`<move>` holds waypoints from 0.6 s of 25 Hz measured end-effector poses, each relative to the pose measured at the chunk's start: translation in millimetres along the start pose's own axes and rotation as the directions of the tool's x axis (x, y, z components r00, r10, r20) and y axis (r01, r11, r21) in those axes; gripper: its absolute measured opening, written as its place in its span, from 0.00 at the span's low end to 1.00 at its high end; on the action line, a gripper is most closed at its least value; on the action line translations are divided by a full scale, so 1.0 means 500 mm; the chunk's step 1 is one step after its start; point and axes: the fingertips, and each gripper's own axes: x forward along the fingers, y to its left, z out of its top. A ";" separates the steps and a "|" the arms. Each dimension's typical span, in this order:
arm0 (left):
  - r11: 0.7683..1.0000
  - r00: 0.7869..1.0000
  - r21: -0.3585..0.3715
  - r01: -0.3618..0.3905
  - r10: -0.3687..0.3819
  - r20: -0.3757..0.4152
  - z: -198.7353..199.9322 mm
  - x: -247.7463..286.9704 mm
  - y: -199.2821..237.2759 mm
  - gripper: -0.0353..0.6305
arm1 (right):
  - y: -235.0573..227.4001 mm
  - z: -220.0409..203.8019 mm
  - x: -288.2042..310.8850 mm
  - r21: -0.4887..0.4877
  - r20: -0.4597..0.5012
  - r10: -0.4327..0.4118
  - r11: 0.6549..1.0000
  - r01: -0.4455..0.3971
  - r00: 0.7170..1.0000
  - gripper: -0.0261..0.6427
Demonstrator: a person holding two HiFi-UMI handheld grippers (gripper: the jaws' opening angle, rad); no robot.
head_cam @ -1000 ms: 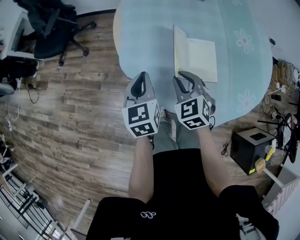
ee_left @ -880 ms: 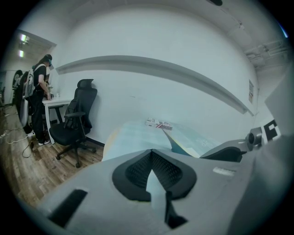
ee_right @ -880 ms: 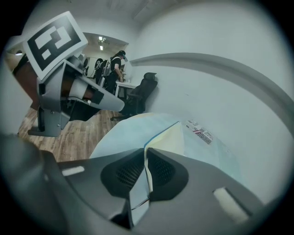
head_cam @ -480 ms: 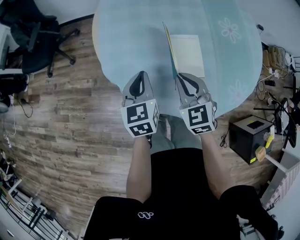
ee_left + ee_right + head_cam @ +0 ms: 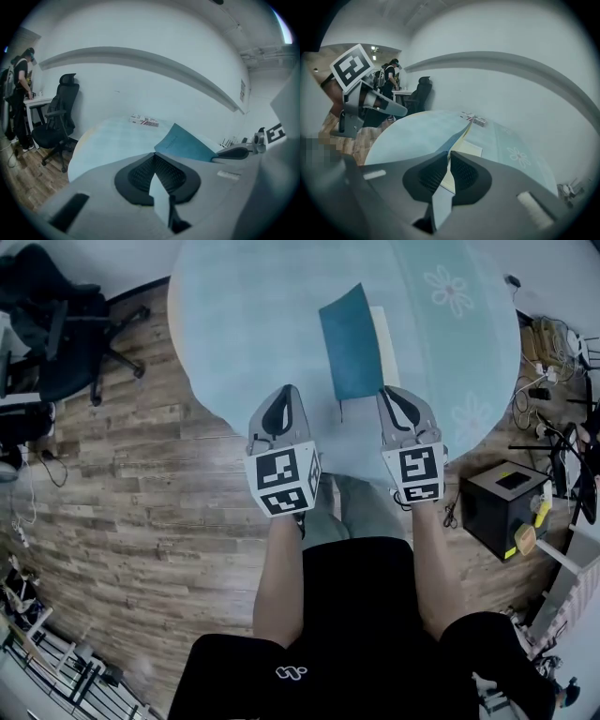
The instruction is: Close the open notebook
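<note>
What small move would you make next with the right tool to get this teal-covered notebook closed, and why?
Probably lower the right tool so the teal notebook cover settles flat on the cream pages, then let go: the cover hangs tilted above them, its near corner between the tool's opening jaws.

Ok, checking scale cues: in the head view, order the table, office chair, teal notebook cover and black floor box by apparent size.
1. table
2. office chair
3. teal notebook cover and black box: these look about alike, so they stay unranked.
</note>
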 end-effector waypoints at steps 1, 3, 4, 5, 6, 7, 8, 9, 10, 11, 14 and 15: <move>1.000 1.000 0.000 -0.001 0.001 -0.001 -0.002 0.001 -0.002 0.06 | -0.010 -0.016 0.002 0.015 -0.014 -0.008 1.000 0.009 1.000 0.08; 1.000 1.000 0.001 -0.005 0.005 -0.003 -0.004 0.003 -0.003 0.06 | -0.027 -0.050 0.010 0.046 -0.049 -0.023 0.999 0.026 0.999 0.09; 1.000 1.000 0.001 -0.008 0.008 -0.004 -0.005 0.005 -0.002 0.06 | -0.034 -0.067 0.016 0.061 -0.068 -0.029 0.998 0.033 0.997 0.09; 1.000 1.000 0.002 -0.012 0.012 -0.005 -0.005 0.006 0.000 0.06 | -0.040 -0.082 0.023 0.073 -0.090 -0.034 0.997 0.040 0.995 0.10; 1.000 1.000 0.002 -0.014 0.014 -0.005 -0.004 0.006 0.002 0.06 | -0.045 -0.097 0.030 0.083 -0.113 -0.037 0.995 0.047 0.993 0.10; 1.000 1.000 0.001 -0.016 0.016 -0.006 -0.004 0.007 0.003 0.06 | -0.049 -0.113 0.037 0.093 -0.136 -0.039 0.994 0.052 0.990 0.11; 1.000 1.000 0.000 -0.018 0.018 -0.006 -0.004 0.006 0.003 0.06 | -0.054 -0.128 0.043 0.103 -0.157 -0.039 0.993 0.056 0.987 0.11; 1.000 1.000 0.000 -0.019 0.019 -0.006 -0.004 0.006 0.003 0.06 | -0.057 -0.142 0.048 0.114 -0.175 -0.039 0.992 0.059 0.984 0.12; 1.000 1.000 -0.001 -0.020 0.020 -0.006 -0.004 0.005 0.003 0.06 | -0.060 -0.154 0.052 0.123 -0.192 -0.037 0.990 0.062 0.981 0.13; 1.000 1.000 -0.001 -0.022 0.022 -0.005 -0.004 0.005 0.003 0.06 | -0.062 -0.165 0.057 0.131 -0.207 -0.036 0.989 0.064 0.978 0.13; 0.999 0.999 0.013 -0.033 0.033 -0.003 0.001 0.006 0.006 0.06 | -0.065 -0.188 0.070 0.154 -0.250 -0.030 0.986 0.070 0.968 0.14; 0.999 0.999 0.026 -0.037 0.038 -0.001 0.004 0.006 0.007 0.06 | -0.067 -0.193 0.075 0.161 -0.262 -0.029 0.984 0.073 0.965 0.15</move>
